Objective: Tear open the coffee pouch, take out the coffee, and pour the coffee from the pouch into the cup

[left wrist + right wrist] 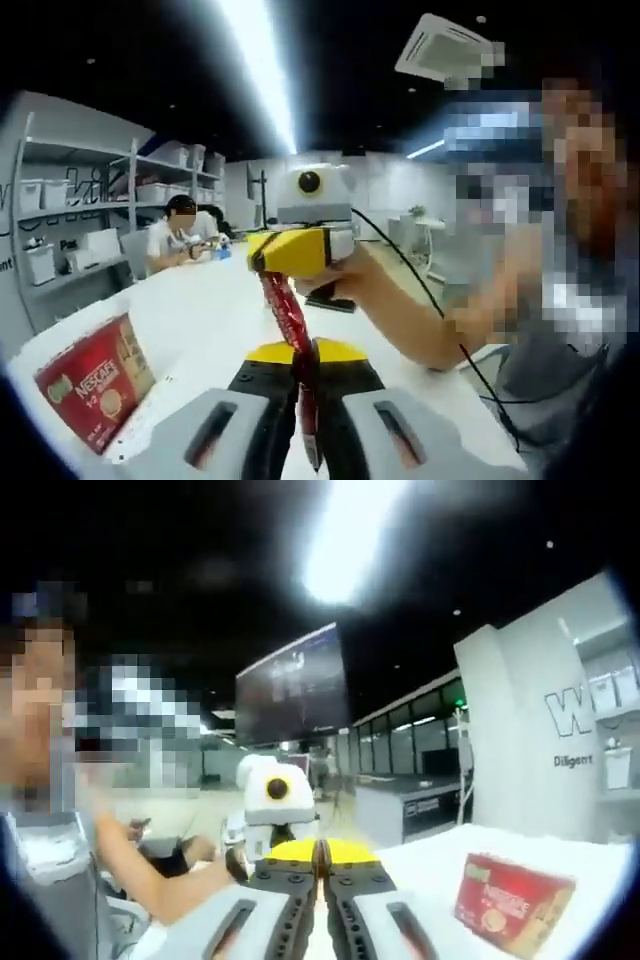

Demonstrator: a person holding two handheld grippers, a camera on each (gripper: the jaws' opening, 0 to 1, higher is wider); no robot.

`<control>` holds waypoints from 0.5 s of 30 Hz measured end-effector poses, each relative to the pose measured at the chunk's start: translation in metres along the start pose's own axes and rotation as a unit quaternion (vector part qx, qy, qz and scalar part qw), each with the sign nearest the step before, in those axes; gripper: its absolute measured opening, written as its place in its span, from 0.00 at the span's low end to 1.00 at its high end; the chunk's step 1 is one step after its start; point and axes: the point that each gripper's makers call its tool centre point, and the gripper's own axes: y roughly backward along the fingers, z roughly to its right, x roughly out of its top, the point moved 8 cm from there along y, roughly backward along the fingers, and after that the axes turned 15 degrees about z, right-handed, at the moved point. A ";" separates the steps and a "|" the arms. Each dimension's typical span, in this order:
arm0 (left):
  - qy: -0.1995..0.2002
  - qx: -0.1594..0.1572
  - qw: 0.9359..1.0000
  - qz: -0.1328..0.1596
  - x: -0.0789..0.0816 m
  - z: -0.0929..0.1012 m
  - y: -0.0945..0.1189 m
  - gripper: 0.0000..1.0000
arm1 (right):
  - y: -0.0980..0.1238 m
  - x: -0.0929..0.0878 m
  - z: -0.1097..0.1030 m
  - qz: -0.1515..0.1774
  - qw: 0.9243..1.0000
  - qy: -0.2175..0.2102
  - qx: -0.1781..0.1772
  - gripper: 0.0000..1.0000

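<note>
Left gripper view: the left claw (305,385) is pressed together on the lower end of one slim red foil coffee stick pouch (287,318). The pouch runs upward from between the jaws to the right claw (262,262), a yellow-and-grey unit entering from the right, which pinches the pouch's upper end. The pouch is stretched between the two claws above the white bench (200,320). A person's bare hand (350,285) holds the right gripper's handle. One red cardboard coffee box (95,380) stands on the bench at lower left, well apart from the claws; its print is partly legible, and its lower edge is cut off by the left jaw housing. One seated person (178,235) is at the far end of the bench, in front of grey shelving (80,200) carrying white bins too small to count reliably.

Right gripper view: the right claw (321,865) is pressed together; a thin dark red sliver of the pouch (321,855) shows between the jaw tips, the rest hidden. The left claw (240,865) is just behind, largely hidden; its jaw state cannot be read here. The one red box (510,900) stands at lower right on the bench (440,860). One dark wall screen (292,695) hangs beyond, content illegible.
</note>
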 end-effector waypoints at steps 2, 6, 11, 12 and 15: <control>0.010 0.001 1.000 0.005 -0.001 -0.005 0.005 0.07 | 0.000 0.000 0.000 -0.001 1.000 -0.005 0.001 0.23; 0.018 0.000 1.000 0.011 0.002 -0.006 0.012 0.07 | 0.004 -0.001 -0.001 0.002 1.000 -0.015 0.000 0.21; 0.015 -0.005 1.000 0.018 0.003 -0.005 0.012 0.07 | -0.003 -0.005 -0.001 0.005 0.999 -0.037 0.012 0.17; 0.013 -0.007 1.000 0.022 0.003 -0.004 0.012 0.07 | -0.006 -0.005 -0.002 0.011 0.999 -0.042 0.016 0.12; 0.007 -0.014 1.000 0.020 0.002 -0.001 0.009 0.07 | -0.011 -0.007 -0.002 0.017 0.998 -0.053 0.015 0.07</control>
